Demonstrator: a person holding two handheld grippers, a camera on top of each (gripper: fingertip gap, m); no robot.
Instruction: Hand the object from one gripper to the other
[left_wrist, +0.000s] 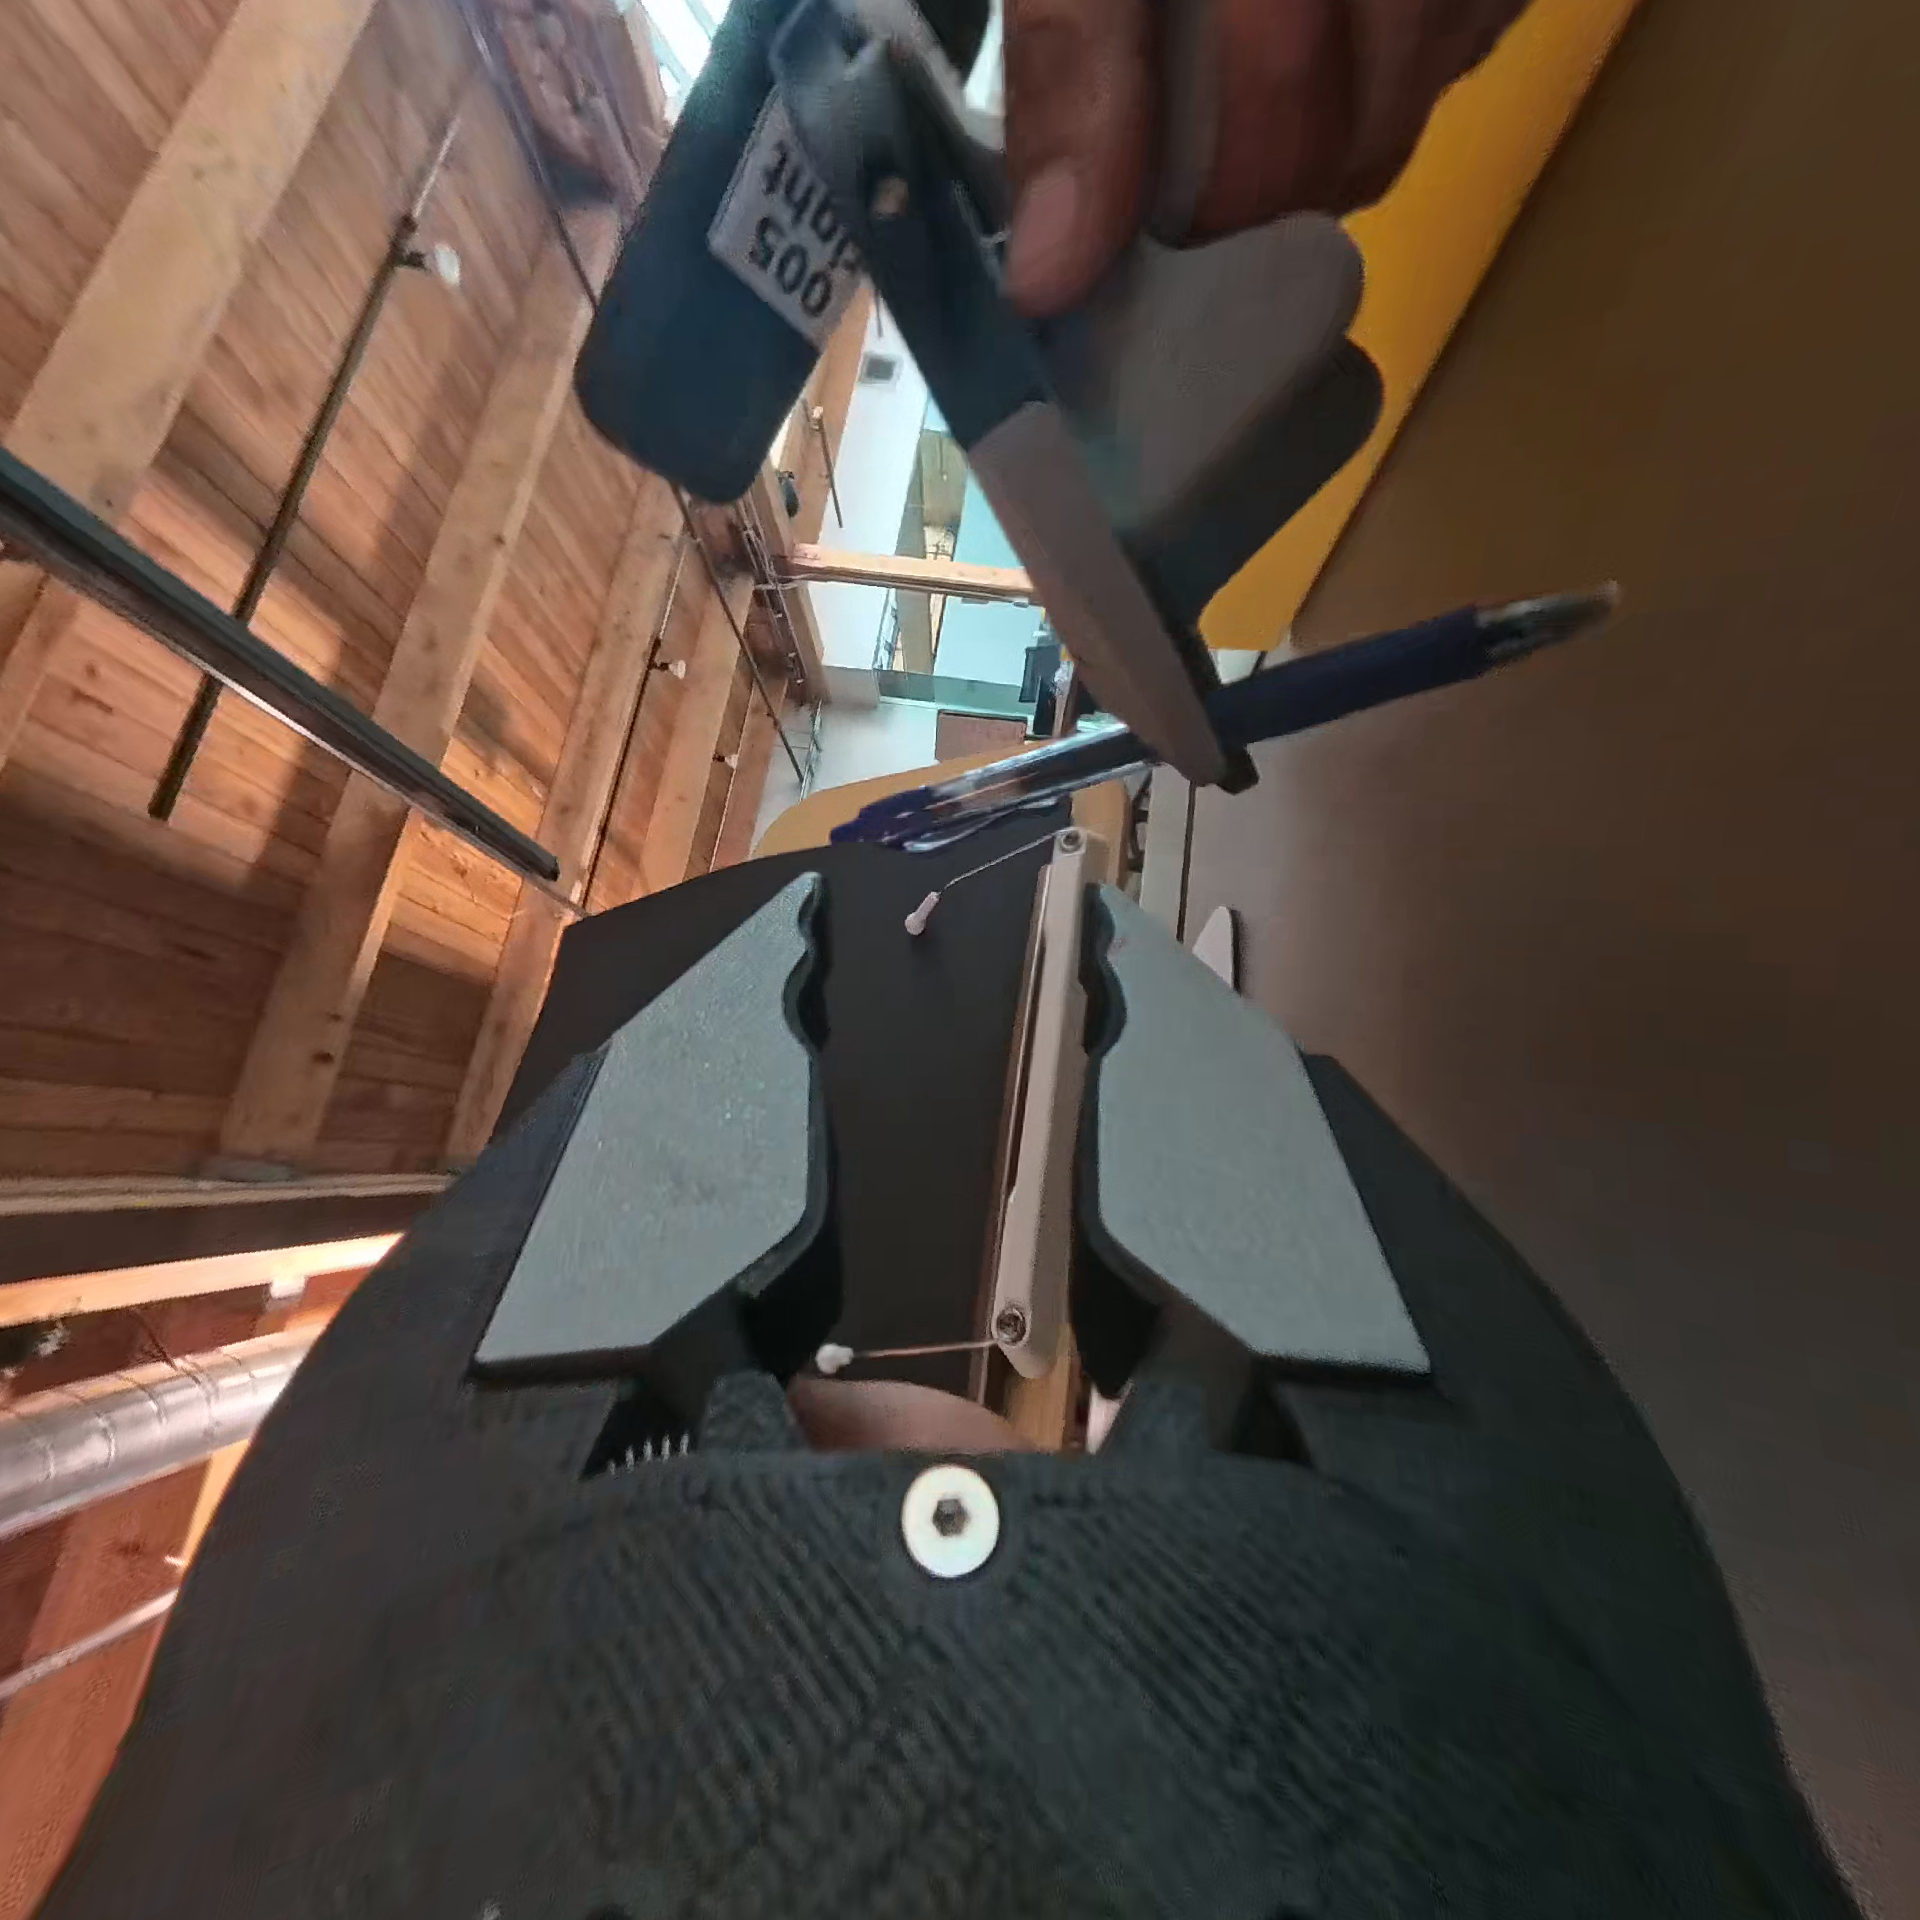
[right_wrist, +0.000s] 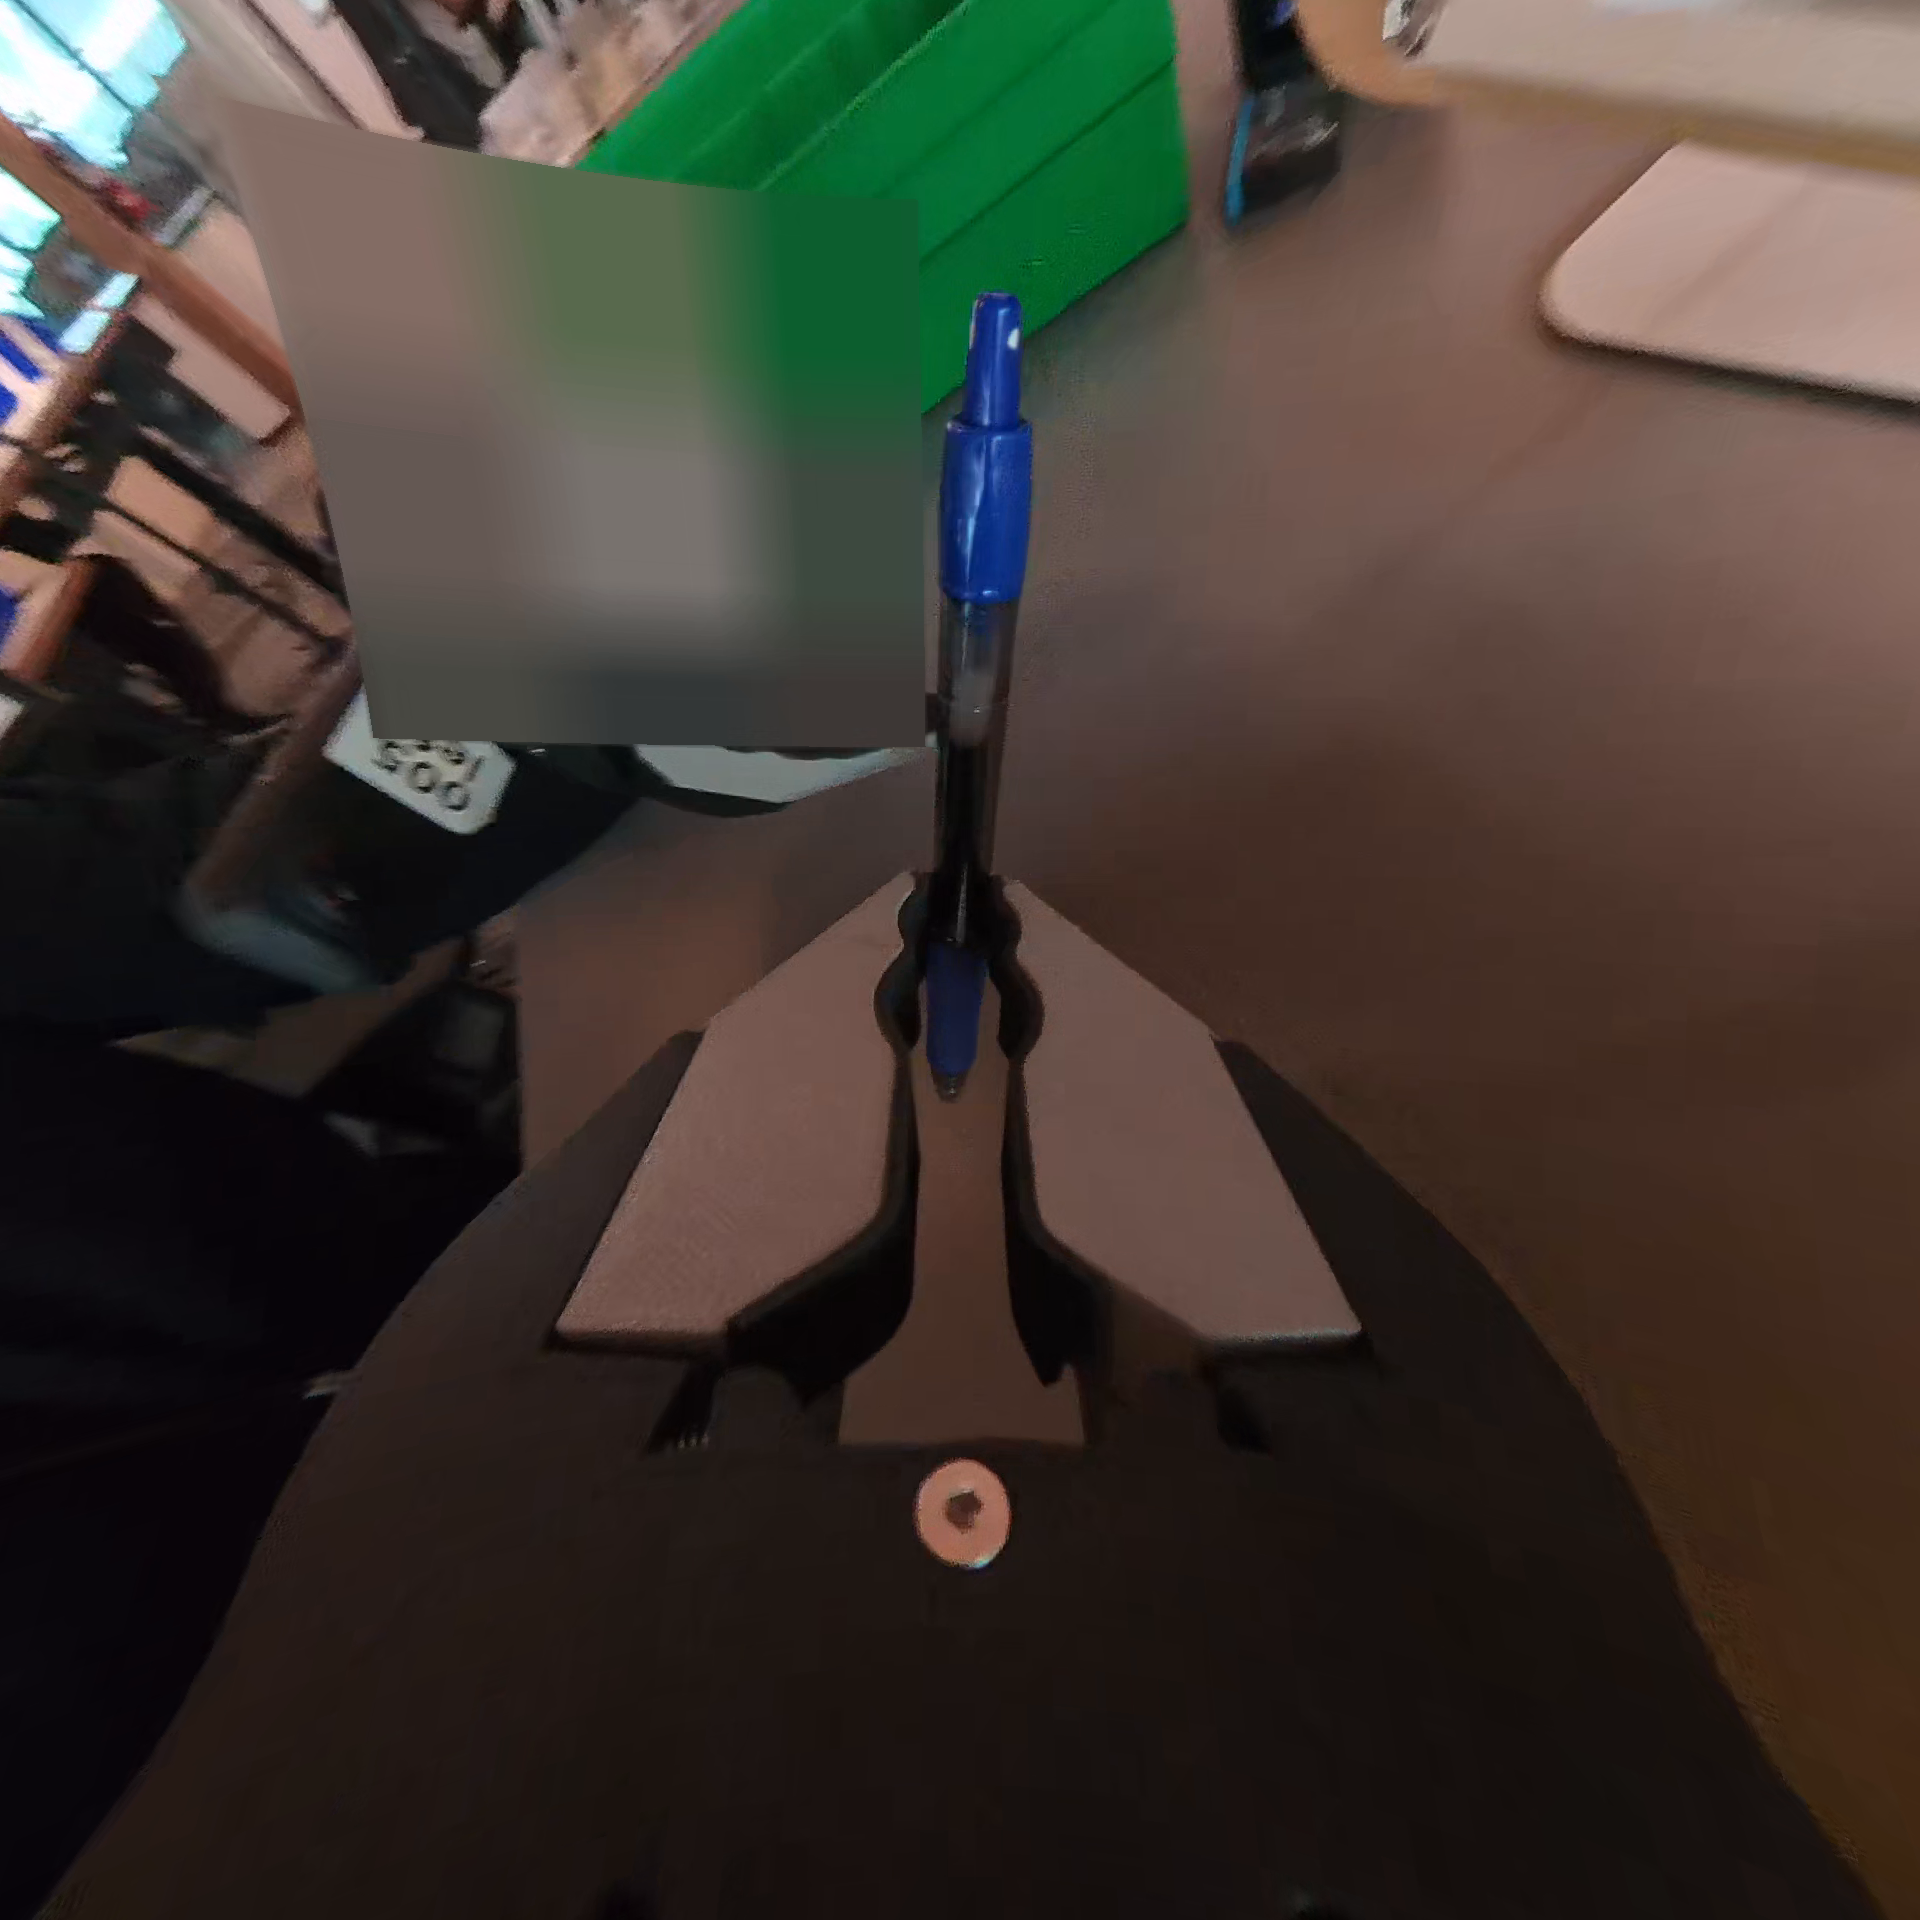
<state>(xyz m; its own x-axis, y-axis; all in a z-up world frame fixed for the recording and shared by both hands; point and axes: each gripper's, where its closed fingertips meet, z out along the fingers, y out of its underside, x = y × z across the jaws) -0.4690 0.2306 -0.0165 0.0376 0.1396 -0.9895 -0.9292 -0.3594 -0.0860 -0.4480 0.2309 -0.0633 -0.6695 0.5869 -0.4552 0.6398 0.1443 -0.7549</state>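
A blue pen (right_wrist: 982, 540) with a clear barrel stands along my right gripper's (right_wrist: 956, 904) axis, its clicker end pointing away. The right gripper is shut on the pen near its tip end. In the left wrist view the same pen (left_wrist: 1340, 675) lies crosswise, held in the right gripper (left_wrist: 1210, 764) coming down from above, with a person's hand (left_wrist: 1143, 135) on it. My left gripper (left_wrist: 951, 925) is open and empty, its fingertips just below the pen's clicker end, apart from it.
A brown table top (right_wrist: 1455, 831) fills the right wrist view, with a green box (right_wrist: 987, 156) at the back and a pale board (right_wrist: 1745, 281) at the far right. The left wrist view is tilted up toward wooden ceiling beams (left_wrist: 312, 520) and a yellow panel (left_wrist: 1455, 260).
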